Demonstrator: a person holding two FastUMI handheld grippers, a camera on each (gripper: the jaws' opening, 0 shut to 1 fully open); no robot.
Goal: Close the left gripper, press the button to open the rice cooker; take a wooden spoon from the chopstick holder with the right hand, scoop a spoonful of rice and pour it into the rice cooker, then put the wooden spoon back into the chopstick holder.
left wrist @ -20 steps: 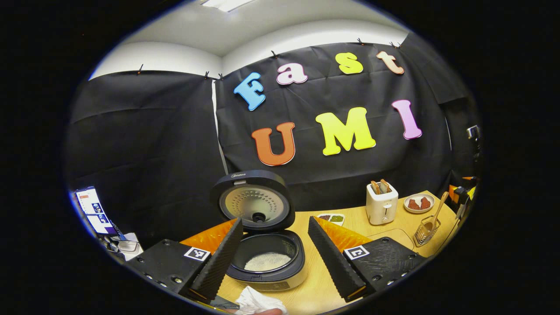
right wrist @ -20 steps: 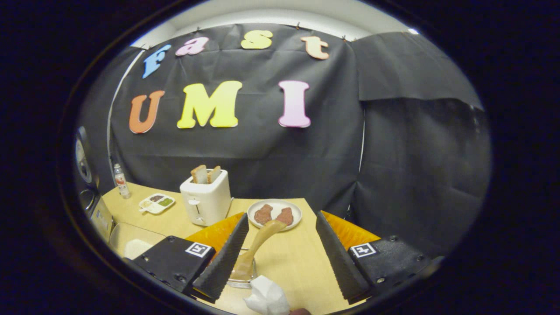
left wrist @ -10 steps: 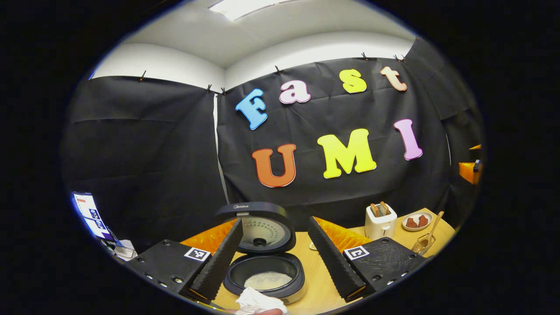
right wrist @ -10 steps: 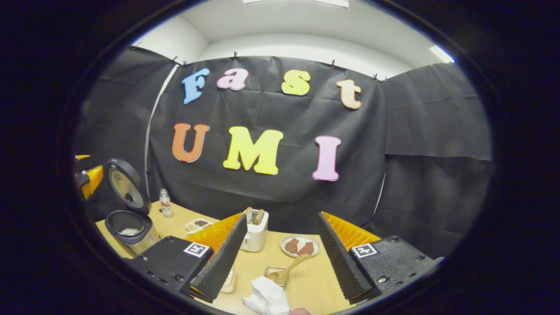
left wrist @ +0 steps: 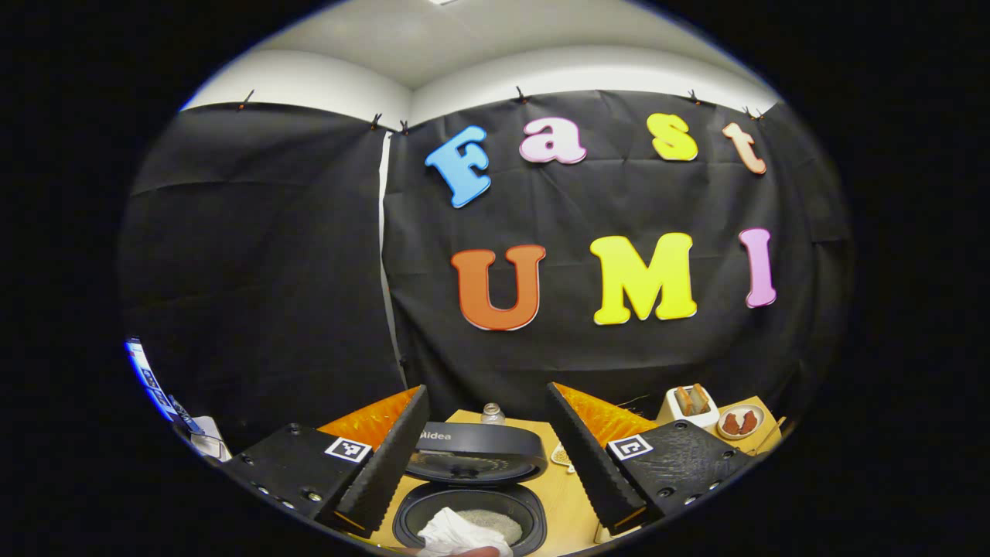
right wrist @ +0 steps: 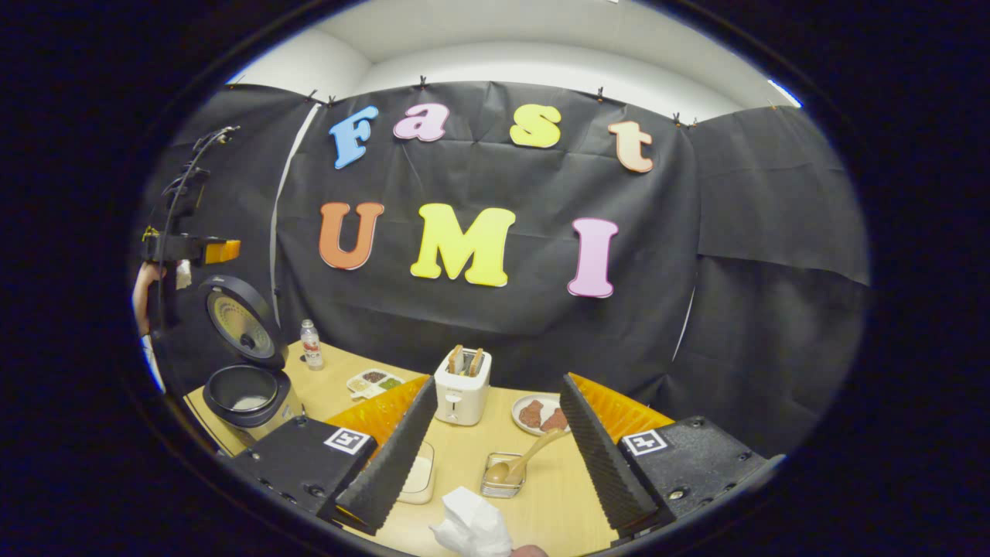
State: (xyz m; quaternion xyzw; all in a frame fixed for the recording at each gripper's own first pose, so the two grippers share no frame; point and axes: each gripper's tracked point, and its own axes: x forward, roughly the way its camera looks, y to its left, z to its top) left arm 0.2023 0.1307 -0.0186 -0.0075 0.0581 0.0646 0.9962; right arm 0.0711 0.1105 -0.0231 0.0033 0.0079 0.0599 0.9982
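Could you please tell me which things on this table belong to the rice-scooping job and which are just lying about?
Belong to the job:
rice cooker, lid up
wooden spoon
chopstick holder
rice container

Just lying about:
toaster
plate
sectioned dish
bottle

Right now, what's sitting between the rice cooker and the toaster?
In the right gripper view, a small bottle and a divided snack tray sit on the table between the rice cooker and the toaster.

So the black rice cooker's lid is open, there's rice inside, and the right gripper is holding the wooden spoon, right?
Not quite. The black rice cooker is open with rice inside, but the right gripper is open and holds nothing. In the right gripper view, the wooden spoon rests in the metal wire chopstick holder.
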